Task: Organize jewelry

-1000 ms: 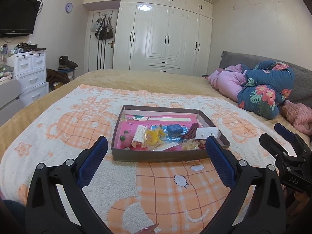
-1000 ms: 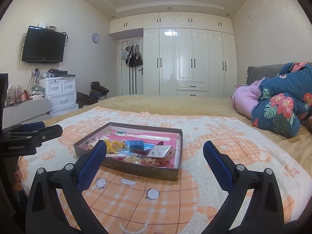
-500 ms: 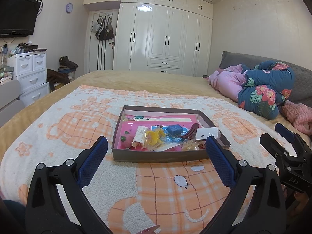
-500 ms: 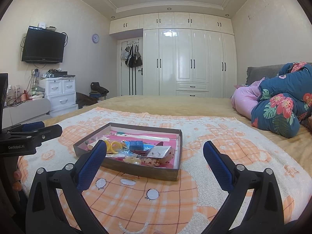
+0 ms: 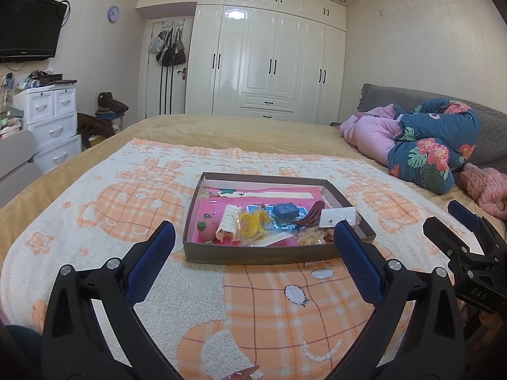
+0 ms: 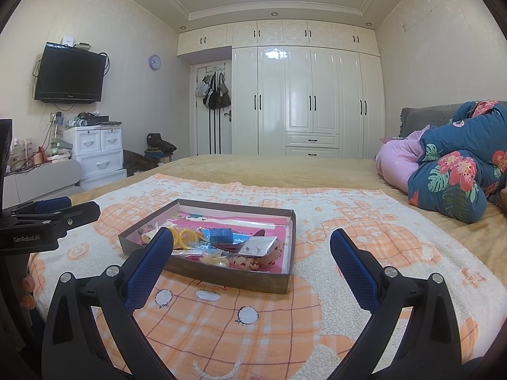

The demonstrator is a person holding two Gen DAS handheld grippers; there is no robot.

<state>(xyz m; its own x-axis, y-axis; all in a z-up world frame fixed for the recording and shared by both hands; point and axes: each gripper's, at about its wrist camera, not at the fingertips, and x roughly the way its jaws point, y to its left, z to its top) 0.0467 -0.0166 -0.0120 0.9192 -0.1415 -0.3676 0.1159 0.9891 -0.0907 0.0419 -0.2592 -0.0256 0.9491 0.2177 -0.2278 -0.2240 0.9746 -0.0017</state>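
A shallow brown box (image 5: pixel 263 256) with a pink lining lies on the orange-and-white blanket (image 5: pixel 259 310). It holds a blue pouch (image 5: pixel 285 210), yellow rings (image 5: pixel 252 221), a white hair clip (image 5: pixel 227 223), a white earring card (image 5: pixel 337 217) and a dark red comb (image 5: pixel 309 217). My left gripper (image 5: pixel 253 237) is open and empty, just short of the box's near wall. My right gripper (image 6: pixel 252 243) is open and empty, near the box (image 6: pixel 228 277) and to its right. The blue pouch (image 6: pixel 221 233) and earring card (image 6: pixel 257 246) show there too.
The bed carries a pink and floral quilt bundle (image 5: pixel 424 145) at the right. A white drawer unit (image 5: pixel 52 120) stands left of the bed, a wardrobe (image 5: pixel 269 66) behind. The other gripper shows at the frame edges: the right one (image 5: pixel 469 253), the left one (image 6: pixel 47 221).
Almost nothing: both grippers stay open in place, with only a very slight drift of the views.
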